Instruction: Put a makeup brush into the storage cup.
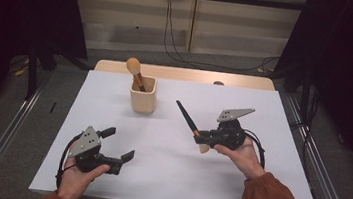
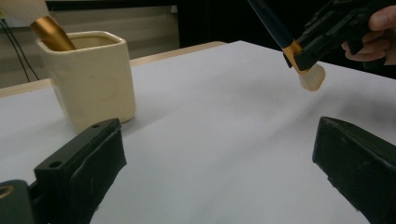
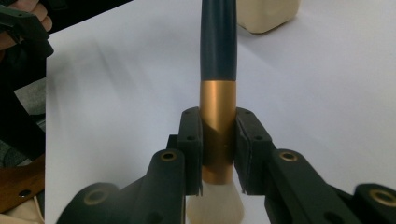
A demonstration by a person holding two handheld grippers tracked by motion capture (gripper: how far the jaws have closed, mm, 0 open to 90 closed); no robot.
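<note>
Clamped between the jaws of the right tool, the brush is held above the tabletop by its stiff gold collar; light, soft-bristled, probably slippery. Left tool is held open, empty. Cup stands beyond.

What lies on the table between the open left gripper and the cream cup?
Nothing: in the high view the white table is bare between the left gripper and the cream cup; the left gripper view shows likewise.
</note>
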